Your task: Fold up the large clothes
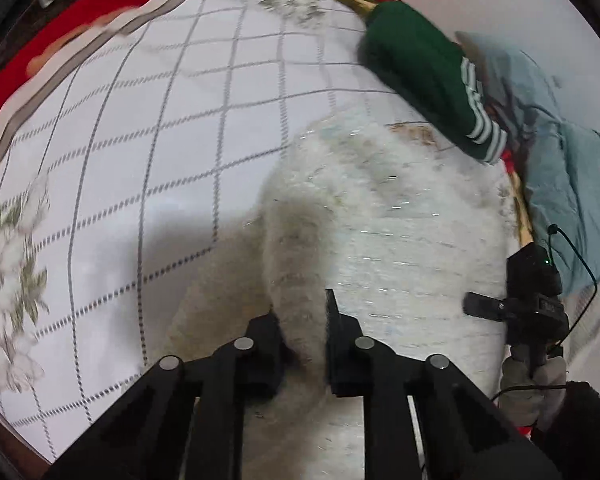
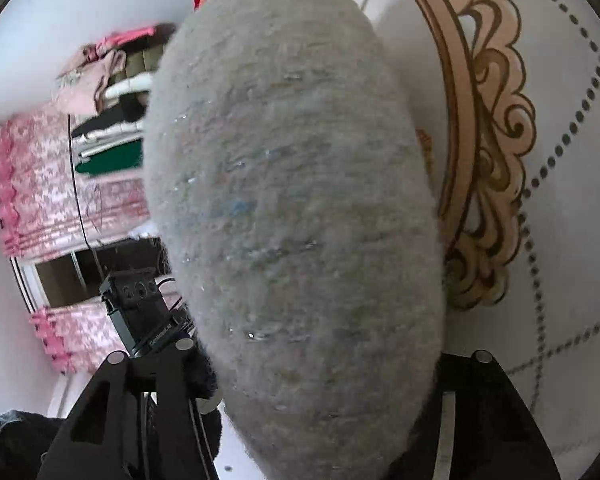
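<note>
The sweater [image 1: 380, 216] — fuzzy, pale grey-white with faint glinting flecks — lies spread on the bedsheet [image 1: 140, 140], a white cloth crossed by a dotted grey grid with flower prints near its edges. In the left wrist view the left gripper [image 1: 302, 320] points steeply down at it, and its jaws are pinched close together on a raised ridge of the knit, which bunches up between the two black fingers.

To the right in that view a gloved hand [image 1: 534, 384] holds the right gripper's black body [image 1: 534, 300] at the sweater's far edge; its fingertips are hidden there. Beyond it a green garment [image 1: 424, 76] with white-striped cuff rests on the sheet, touching a pale blue cloth [image 1: 560, 168] at the bed's edge. A red blanket [image 1: 16, 84] borders the sheet at upper left.

In the right wrist view a thick fold of the sweater [image 2: 296, 220] fills the centre and covers the right gripper [image 2: 324, 420]. The jaws stand about half apart with the knit bulging between them, but the pads are hidden, so I cannot tell whether they press on it. A carved gold-and-cream headboard [image 2: 488, 160] shows at right, stacked clothes [image 2: 112, 92] and pink curtains [image 2: 32, 184] at left.
</note>
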`<state>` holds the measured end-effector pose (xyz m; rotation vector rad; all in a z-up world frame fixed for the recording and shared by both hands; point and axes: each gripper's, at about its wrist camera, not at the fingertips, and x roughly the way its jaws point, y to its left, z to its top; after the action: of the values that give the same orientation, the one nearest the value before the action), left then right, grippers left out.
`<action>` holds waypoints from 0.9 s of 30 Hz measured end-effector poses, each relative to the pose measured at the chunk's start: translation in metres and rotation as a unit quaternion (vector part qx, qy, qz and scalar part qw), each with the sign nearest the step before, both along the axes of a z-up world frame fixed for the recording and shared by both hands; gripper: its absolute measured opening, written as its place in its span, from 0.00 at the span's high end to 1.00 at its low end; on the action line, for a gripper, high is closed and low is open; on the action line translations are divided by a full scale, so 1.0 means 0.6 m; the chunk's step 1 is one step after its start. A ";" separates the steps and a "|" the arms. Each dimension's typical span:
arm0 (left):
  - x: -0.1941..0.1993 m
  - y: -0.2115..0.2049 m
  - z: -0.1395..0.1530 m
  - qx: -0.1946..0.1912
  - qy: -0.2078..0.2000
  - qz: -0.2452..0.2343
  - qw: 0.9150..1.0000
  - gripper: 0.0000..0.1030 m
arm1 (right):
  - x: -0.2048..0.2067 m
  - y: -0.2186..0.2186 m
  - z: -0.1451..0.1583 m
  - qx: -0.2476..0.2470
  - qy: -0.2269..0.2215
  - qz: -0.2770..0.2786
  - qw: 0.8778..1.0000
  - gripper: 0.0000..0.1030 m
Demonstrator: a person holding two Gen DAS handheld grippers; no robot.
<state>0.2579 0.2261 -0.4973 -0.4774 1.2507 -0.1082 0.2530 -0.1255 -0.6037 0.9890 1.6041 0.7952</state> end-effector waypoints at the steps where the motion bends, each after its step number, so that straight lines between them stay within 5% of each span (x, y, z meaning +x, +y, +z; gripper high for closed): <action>1: 0.004 0.003 0.010 -0.002 -0.002 -0.010 1.000 0.89 | -0.007 0.016 0.000 -0.001 0.002 -0.005 1.000 0.44; 13: 0.102 0.024 0.134 -0.029 -0.044 -0.112 0.992 0.90 | 0.019 0.041 0.115 0.017 -0.030 -0.092 0.995 0.46; 27: 0.313 0.028 0.334 -0.016 -0.160 -0.113 0.981 0.90 | 0.288 0.054 0.297 0.087 -0.132 -0.111 0.981 0.47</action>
<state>0.4455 0.2428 -0.2970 -0.3291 0.9830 -0.3838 0.4258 -0.0933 -0.4253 1.1135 1.1895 0.8817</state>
